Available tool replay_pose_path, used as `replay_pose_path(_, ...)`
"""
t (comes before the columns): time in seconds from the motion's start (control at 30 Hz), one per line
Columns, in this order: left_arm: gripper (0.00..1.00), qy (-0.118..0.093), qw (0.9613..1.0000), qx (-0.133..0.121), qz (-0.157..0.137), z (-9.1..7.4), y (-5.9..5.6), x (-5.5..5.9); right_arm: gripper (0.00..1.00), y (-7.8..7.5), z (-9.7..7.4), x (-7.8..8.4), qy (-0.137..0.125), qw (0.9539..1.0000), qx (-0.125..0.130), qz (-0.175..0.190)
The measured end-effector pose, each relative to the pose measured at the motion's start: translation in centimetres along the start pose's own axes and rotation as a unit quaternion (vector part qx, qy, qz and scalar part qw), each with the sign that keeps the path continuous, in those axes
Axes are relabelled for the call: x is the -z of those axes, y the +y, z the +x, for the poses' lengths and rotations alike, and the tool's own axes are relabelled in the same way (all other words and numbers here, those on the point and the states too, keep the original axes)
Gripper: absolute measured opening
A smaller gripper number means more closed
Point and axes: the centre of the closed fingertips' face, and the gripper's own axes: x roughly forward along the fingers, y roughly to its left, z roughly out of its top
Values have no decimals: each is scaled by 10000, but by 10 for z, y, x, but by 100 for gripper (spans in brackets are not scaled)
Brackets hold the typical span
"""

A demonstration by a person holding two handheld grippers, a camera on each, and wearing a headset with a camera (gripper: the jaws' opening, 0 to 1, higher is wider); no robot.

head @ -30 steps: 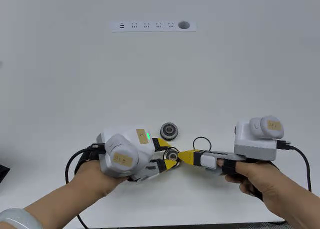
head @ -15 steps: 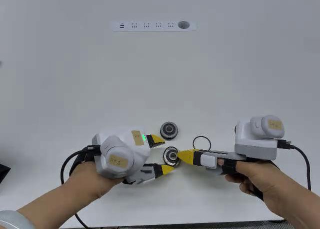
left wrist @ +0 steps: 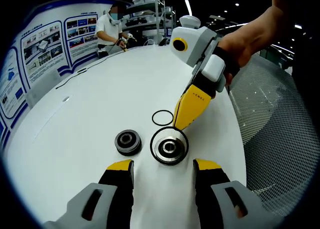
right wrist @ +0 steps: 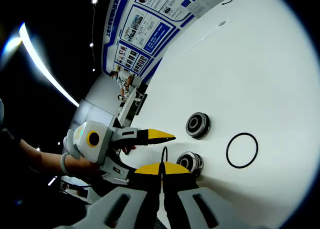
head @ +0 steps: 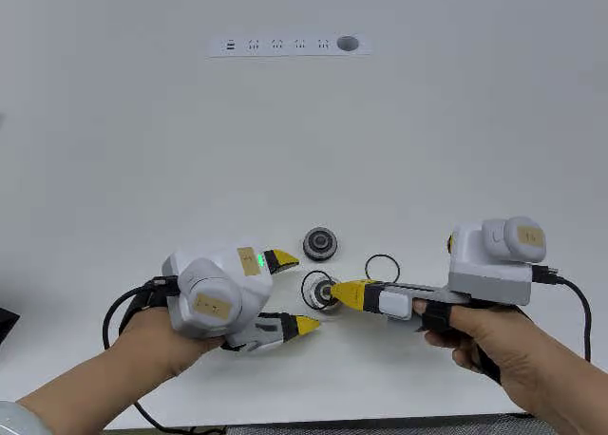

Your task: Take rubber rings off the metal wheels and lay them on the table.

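Note:
A metal wheel (head: 324,292) lies on the white table (head: 285,150), with a thin black rubber ring (left wrist: 155,139) sitting loose around it. My right gripper (head: 340,293) is shut on that ring's edge; in the right gripper view the ring (right wrist: 164,153) rises from between the closed jaws (right wrist: 161,168), just beside the wheel (right wrist: 190,161). My left gripper (head: 296,291) is open, its yellow tips on either side of the wheel (left wrist: 169,148) and apart from it. A second wheel (head: 320,243) still wears its ring. One loose ring (head: 383,269) lies flat on the table.
A white power strip (head: 290,45) lies at the far side of the table. Cables trail from both grippers toward the table's near edge. A person (left wrist: 111,29) stands at the far end of the long table.
My left gripper has let go of the near wheel, opened and drawn back to the left. The ring now hangs loose around that wheel, pinched by my right gripper.

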Motion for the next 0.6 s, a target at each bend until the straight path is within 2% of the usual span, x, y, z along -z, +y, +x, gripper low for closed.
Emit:
replay_pose_path(0.17,54,-41,9999,-116,-88,-3,6,1,2,-6,-11,-9,-205,9997,78,65)
replay_pose_path(0.4,55,-87,9994,-221,-242,-7,12,3,2,-29,-31,-24,-524,9977,380,214)
replay_pose_path(0.6,54,-103,9992,-231,-322,-8,13,3,2,-44,-42,-30,-692,9950,623,351)
